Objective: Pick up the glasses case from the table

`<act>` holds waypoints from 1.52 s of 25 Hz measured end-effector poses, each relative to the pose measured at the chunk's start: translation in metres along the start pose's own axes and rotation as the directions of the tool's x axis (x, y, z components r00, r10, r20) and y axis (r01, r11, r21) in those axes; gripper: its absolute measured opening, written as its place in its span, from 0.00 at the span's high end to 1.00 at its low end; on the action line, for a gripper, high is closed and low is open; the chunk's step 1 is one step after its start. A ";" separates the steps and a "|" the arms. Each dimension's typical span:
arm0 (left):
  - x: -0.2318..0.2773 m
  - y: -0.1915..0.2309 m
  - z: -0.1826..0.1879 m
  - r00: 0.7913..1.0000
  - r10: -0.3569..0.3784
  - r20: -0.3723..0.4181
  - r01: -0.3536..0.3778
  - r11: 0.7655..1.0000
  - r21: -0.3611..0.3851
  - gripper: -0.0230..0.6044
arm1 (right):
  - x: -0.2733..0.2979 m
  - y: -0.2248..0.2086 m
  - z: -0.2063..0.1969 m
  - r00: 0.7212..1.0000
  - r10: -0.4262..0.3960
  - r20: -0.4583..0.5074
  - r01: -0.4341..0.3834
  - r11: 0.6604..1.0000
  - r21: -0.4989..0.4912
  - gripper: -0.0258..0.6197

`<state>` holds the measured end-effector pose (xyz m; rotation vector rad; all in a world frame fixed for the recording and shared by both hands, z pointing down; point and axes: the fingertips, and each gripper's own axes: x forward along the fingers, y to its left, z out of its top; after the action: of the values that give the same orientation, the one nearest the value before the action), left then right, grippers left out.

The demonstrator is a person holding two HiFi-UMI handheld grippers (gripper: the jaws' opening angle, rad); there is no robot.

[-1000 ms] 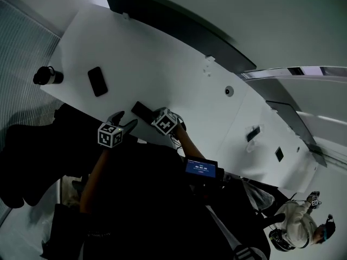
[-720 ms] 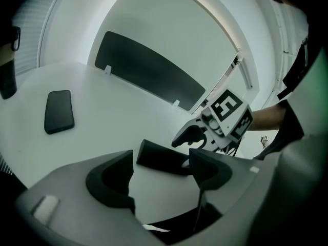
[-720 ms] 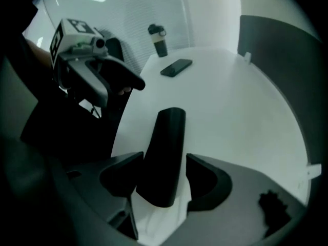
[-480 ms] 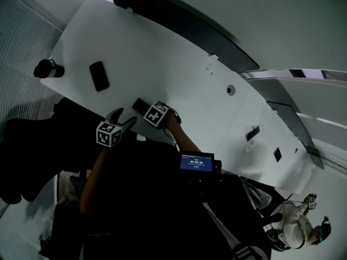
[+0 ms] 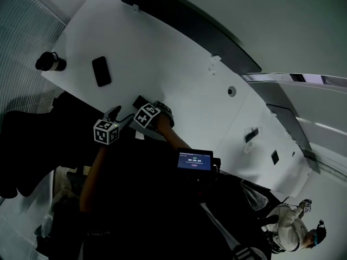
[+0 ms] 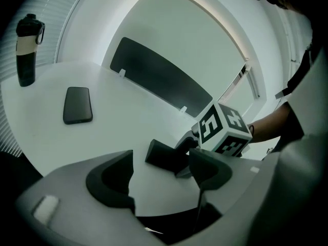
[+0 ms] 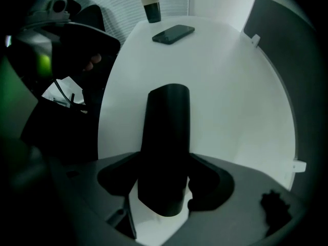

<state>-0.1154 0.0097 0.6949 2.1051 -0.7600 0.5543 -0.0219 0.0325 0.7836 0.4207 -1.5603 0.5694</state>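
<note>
The glasses case (image 7: pixel 166 137), dark and oblong, lies on the white table (image 5: pixel 179 80) near its front edge. My right gripper (image 7: pixel 164 181) points straight down over the case, one jaw on each side of its near end. The jaws are opening, and the case rests on the table between them. In the head view the right gripper (image 5: pixel 145 108) covers most of the case (image 5: pixel 139 101). My left gripper (image 6: pixel 160 176) hovers open and empty just left of it, looking at the case (image 6: pixel 163 155) and at the right gripper's marker cube (image 6: pixel 223 129).
A black phone (image 5: pixel 101 71) lies flat further left on the table, and a dark bottle (image 5: pixel 50 62) stands at the left corner. A dark panel (image 5: pixel 184 23) runs along the table's far edge. A small lit screen (image 5: pixel 195 160) sits at my chest. Another person (image 5: pixel 293 229) is at lower right.
My right gripper has come down and tipped over the glasses case, so it now straddles the case. The left gripper has stayed almost where it was.
</note>
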 end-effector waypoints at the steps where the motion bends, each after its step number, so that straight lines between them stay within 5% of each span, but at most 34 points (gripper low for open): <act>1: 0.000 0.000 0.000 1.000 0.000 0.000 0.000 1.000 0.000 0.41 | 0.001 0.000 0.000 1.000 -0.002 -0.007 0.002 1.000 0.001 0.51; 6: -0.006 -0.004 0.002 1.000 0.002 0.014 -0.002 1.000 0.006 0.41 | -0.003 0.002 -0.002 0.999 0.017 0.048 -0.014 0.998 -0.064 0.51; 10: -0.011 -0.003 0.003 1.000 0.012 0.018 -0.012 1.000 0.014 0.41 | -0.012 0.005 0.003 0.974 0.127 0.188 -0.153 0.980 0.127 0.51; 13: -0.014 0.000 0.002 1.000 0.019 0.020 -0.020 1.000 0.019 0.41 | -0.021 0.009 0.006 0.920 0.214 0.328 -0.323 0.889 0.326 0.51; 16: -0.017 0.001 0.003 0.999 0.020 0.027 -0.021 1.000 0.015 0.41 | -0.039 0.003 0.005 0.839 0.251 0.483 -0.484 0.751 0.450 0.51; 19: -0.018 0.003 0.006 0.999 0.018 0.032 -0.018 1.000 0.007 0.41 | -0.081 -0.014 0.019 0.673 0.221 0.706 -0.673 0.578 0.461 0.51; 21: -0.019 0.001 0.006 0.999 0.012 0.032 -0.012 1.000 0.010 0.41 | -0.127 -0.029 0.032 0.498 0.156 0.853 -0.789 0.489 0.371 0.51; 23: -0.017 -0.003 0.008 0.999 -0.004 0.036 0.003 1.000 0.029 0.41 | -0.188 -0.043 0.044 0.278 0.079 0.957 -0.857 0.470 0.210 0.51; 25: -0.013 -0.011 0.012 0.999 -0.026 0.037 0.024 0.998 0.058 0.41 | -0.249 -0.052 0.050 0.069 0.020 0.997 -0.870 0.490 0.050 0.51; 27: -0.008 -0.017 0.013 0.999 -0.045 0.030 0.042 0.996 0.083 0.41 | -0.295 -0.057 0.051 -0.087 -0.020 0.996 -0.862 0.502 -0.065 0.51; 29: -0.004 -0.024 0.014 0.998 -0.059 0.022 0.057 0.993 0.100 0.41 | -0.325 -0.062 0.047 -0.207 -0.064 0.976 -0.854 0.499 -0.148 0.51; 31: -0.002 -0.029 0.014 0.998 -0.067 0.014 0.065 0.992 0.109 0.41 | -0.343 -0.069 0.040 -0.299 -0.114 0.947 -0.851 0.481 -0.211 0.51; 33: 0.000 -0.030 0.013 0.998 -0.069 0.008 0.068 0.991 0.112 0.41 | -0.349 -0.074 0.034 -0.349 -0.151 0.925 -0.851 0.465 -0.245 0.51; 38: 0.000 -0.025 0.015 0.997 -0.072 0.009 0.070 0.992 0.108 0.41 | -0.347 -0.078 0.026 -0.372 -0.188 0.909 -0.850 0.463 -0.252 0.51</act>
<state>-0.0969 0.0098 0.6724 2.2276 -0.6725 0.5549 0.0278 -0.0708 0.4458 0.9988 -3.2447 1.9710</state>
